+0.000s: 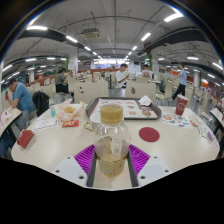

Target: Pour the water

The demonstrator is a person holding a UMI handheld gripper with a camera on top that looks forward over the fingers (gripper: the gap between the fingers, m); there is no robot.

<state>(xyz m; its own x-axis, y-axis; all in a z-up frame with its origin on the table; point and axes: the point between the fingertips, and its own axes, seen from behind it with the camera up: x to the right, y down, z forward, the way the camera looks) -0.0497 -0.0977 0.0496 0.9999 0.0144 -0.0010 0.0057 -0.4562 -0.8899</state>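
A clear bottle holding some yellowish liquid stands upright between my fingers. My gripper is shut on it, and the purple pads show at both sides of its body. Just beyond the bottle's top, a clear glass with yellowish liquid stands at the near edge of a grey tray. A round red coaster lies on the white table, right of the bottle.
Food packets and papers lie on the table to the left, and a red cup stands at the right. A seated person in blue is at the far left. Another person stands beyond, among more tables.
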